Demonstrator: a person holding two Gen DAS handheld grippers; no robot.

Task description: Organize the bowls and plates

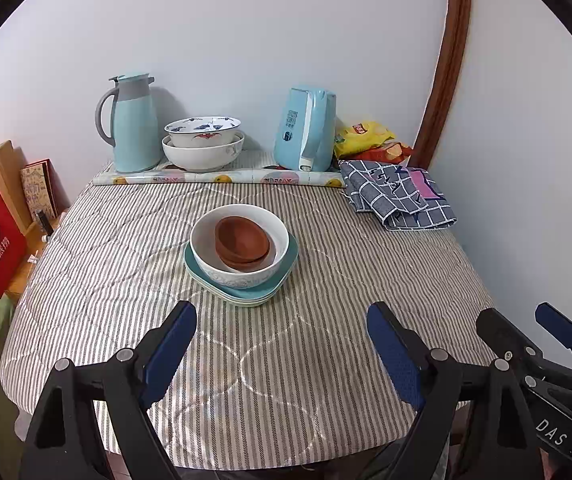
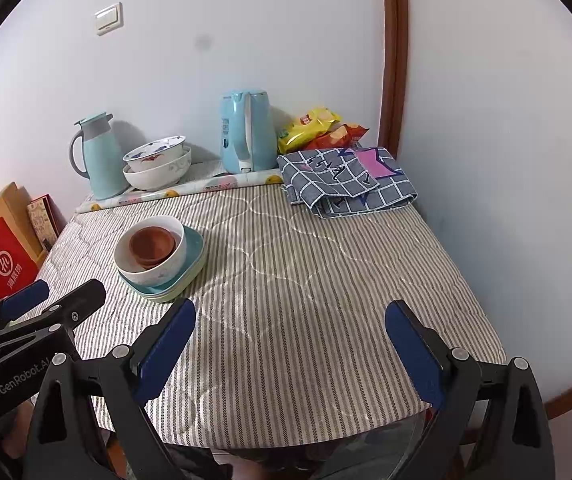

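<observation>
Stack: brown bowls [image 1: 241, 246] nested in a white bowl [image 1: 239, 246] on teal plates [image 1: 286, 272], mid-worktop [image 1: 326, 360].
Second stack: two patterned bowls [image 1: 202, 148] at the far edge, between flask [image 1: 131, 124] and kettle [image 1: 306, 128].
Left gripper [image 1: 286, 350]: I hold it with jaws wide, empty, near the worktop's front edge; the stack lies ahead of it, apart.
Right gripper [image 2: 292, 354]: jaws wide, empty; the stack sits ahead and to its left.
Risk: I judge the brown bowls sit tilted, so lifting the white bowl could let them slide.
Risk: a one-sided rim grip may tip the stack on the soft quilted cover.
</observation>
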